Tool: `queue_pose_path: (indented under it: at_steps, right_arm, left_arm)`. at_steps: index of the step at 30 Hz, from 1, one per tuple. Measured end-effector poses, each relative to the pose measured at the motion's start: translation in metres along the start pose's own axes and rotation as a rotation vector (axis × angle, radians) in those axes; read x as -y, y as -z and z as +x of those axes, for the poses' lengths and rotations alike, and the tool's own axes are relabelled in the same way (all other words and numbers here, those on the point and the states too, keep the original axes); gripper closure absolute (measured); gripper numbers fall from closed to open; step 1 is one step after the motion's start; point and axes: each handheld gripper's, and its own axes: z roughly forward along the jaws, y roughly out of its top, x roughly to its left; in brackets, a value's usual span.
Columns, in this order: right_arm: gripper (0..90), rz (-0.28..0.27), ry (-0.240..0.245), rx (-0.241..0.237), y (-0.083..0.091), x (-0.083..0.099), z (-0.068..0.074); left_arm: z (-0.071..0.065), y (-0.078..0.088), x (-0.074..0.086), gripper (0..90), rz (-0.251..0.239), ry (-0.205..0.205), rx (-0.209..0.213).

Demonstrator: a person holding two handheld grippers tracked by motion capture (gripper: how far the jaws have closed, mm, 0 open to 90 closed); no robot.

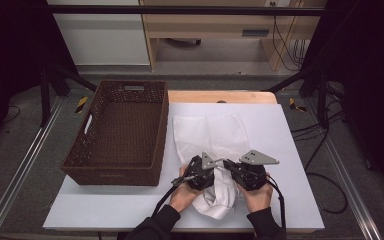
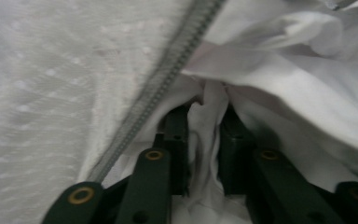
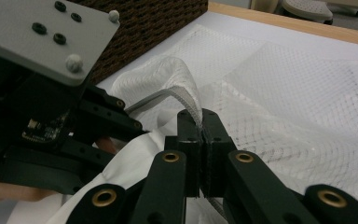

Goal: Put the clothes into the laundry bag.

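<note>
Mesh bag (image 1: 207,132) partly holds white garment (image 1: 215,197) | left claw (image 2: 204,140) grips garment | right claw (image 3: 200,128) clamps bag edge

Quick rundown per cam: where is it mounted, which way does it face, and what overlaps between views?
High view: above the person's side, looking forward and down at the table, wicker basket, mesh bag; both hands and forearms enter from the bottom.
Left gripper view: rides the left gripper, looking along its jaws into white cloth and a zipper.
Right gripper view: rides the right gripper, jaws pinching the bag's zippered edge; left gripper at left.
Shared: mesh bag, white cloth.
</note>
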Motion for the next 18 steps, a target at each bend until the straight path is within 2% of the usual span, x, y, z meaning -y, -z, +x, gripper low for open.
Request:
queue_pose_path:
  at_steps: [3,5,9,12,15,18]
  right_arm:
    - [88.2,0.001,-0.005,0.006,0.001,0.0,-0.001]
    - [88.2,0.001,-0.009,0.008,0.002,0.0,-0.003]
    - [88.1,-0.004,-0.011,0.014,0.003,0.001,-0.004]
    - [88.1,0.0,-0.013,0.015,0.003,0.0,-0.005]
    - [88.1,0.001,-0.015,0.013,0.002,0.0,-0.005]
    - [88.1,0.007,-0.012,0.015,0.001,0.001,-0.004]
  left_arm:
    - [-0.001,0.01,0.001,60.7,-0.017,0.014,-0.027]
    - [-0.002,0.021,0.002,53.2,-0.039,0.014,-0.029]
    - [-0.006,0.049,0.005,38.4,-0.091,0.019,0.011]
    - [-0.015,0.064,0.011,31.9,-0.102,0.001,0.041]
    - [-0.024,0.063,0.017,29.2,-0.091,0.011,0.084]
    - [-0.033,0.043,0.021,28.9,-0.047,0.001,0.076]
